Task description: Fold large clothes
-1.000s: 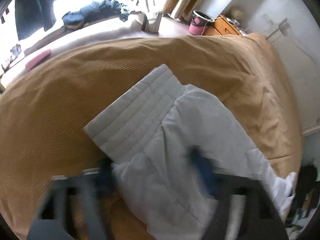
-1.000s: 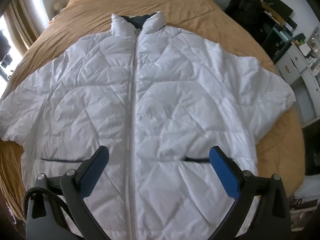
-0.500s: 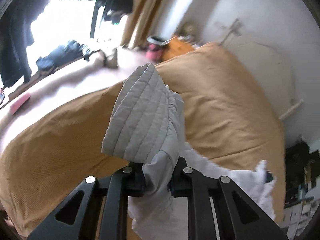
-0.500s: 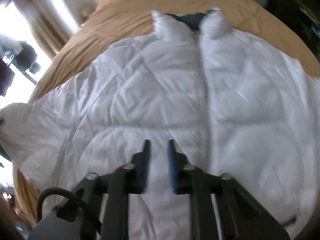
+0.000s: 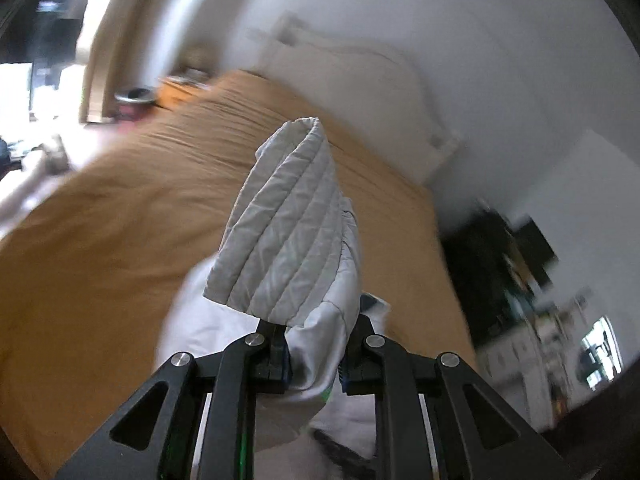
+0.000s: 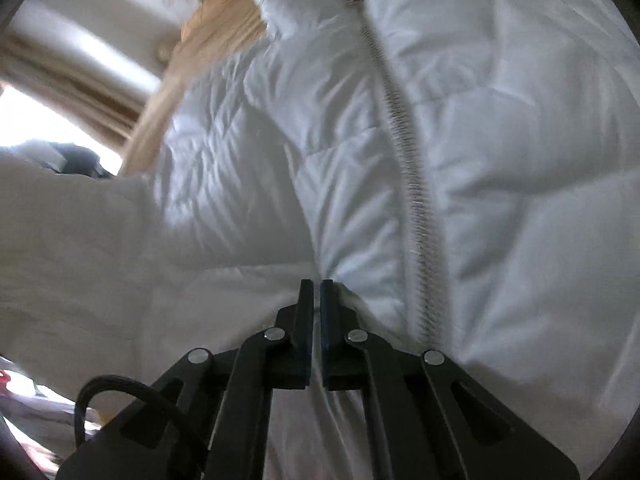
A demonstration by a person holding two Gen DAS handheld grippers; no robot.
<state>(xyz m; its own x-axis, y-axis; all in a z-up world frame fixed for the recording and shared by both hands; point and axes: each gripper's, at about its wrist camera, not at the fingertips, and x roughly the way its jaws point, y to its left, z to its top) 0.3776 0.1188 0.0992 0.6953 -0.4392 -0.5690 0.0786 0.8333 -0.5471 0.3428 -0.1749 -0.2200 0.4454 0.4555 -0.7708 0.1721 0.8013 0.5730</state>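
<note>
A white quilted jacket (image 6: 500, 160) lies front up on the tan bedcover (image 5: 120, 240), its zipper (image 6: 408, 168) running up to the collar (image 6: 288, 4). My left gripper (image 5: 316, 344) is shut on the jacket's sleeve and holds it high over the bed. The ribbed cuff (image 5: 288, 232) stands up beyond the fingers. My right gripper (image 6: 316, 284) presses down on the jacket's front just left of the zipper. Its jaws are closing to a thin slit, with a small pinch of white fabric puckered at the tips. The lifted sleeve (image 6: 72, 220) bulges at the left of the right wrist view.
A white headboard (image 5: 360, 68) and wall stand behind the bed. A nightstand with a pink container (image 5: 136, 96) sits at the far left corner, beside curtains (image 6: 72, 68) and a bright window. Dark cluttered shelves (image 5: 512, 248) line the bed's right side.
The left gripper closed on the sleeve and swung it up and across, so the cuff now stands upright. The right gripper closed from wide open and dropped onto the jacket's front.
</note>
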